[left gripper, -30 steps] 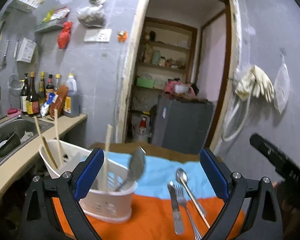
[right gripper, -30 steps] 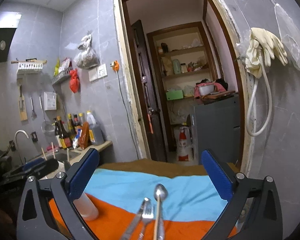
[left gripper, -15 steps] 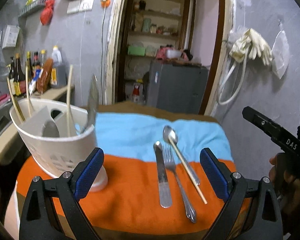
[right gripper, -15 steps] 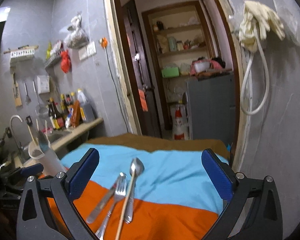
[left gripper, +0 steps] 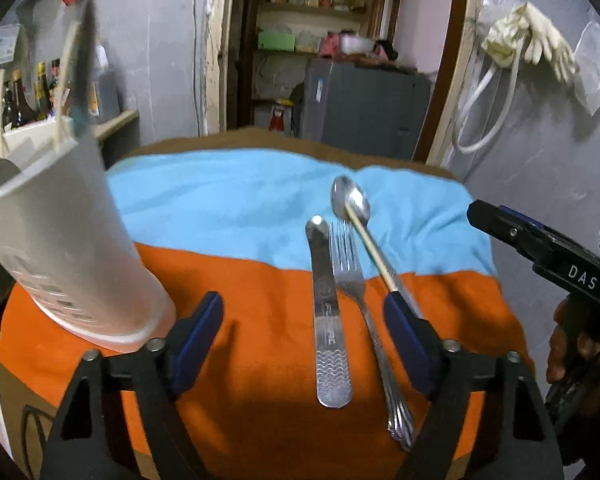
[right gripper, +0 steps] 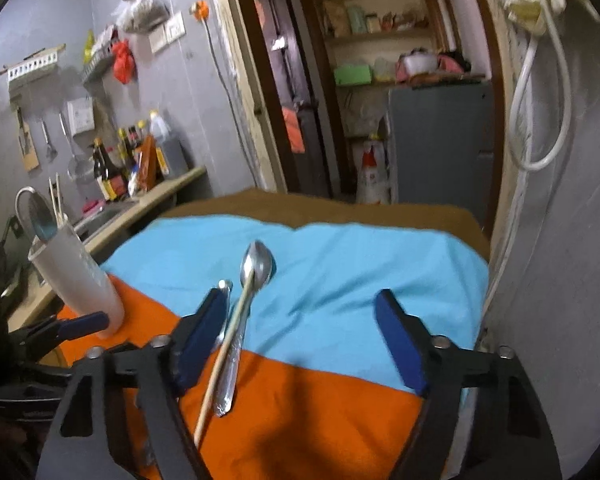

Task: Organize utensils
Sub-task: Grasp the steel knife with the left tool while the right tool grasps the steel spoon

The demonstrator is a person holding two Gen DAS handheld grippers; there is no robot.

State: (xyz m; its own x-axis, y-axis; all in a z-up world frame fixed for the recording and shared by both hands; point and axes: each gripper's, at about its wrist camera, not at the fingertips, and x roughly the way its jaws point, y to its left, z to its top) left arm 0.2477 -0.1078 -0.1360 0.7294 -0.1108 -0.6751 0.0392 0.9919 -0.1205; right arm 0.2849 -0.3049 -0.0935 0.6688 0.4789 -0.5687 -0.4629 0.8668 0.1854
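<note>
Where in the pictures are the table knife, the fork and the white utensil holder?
table knife (left gripper: pixel 327 320), left wrist view, middle of the blade.
fork (left gripper: pixel 350 276), left wrist view, base of the tines.
white utensil holder (left gripper: pixel 64 240), left wrist view, side wall.

Shiny metal cutlery on soft matt cloth

The knife (left gripper: pixel 327 312), fork (left gripper: pixel 356 292) and spoon (left gripper: pixel 350 200) are polished metal, the knife's handle embossed with a wavy texture; a pale wooden chopstick (left gripper: pixel 374 254) lies over the spoon; the cloth (left gripper: pixel 228 200) looks fleecy, matt; the holder (left gripper: pixel 60 240) is smooth white plastic.
</note>
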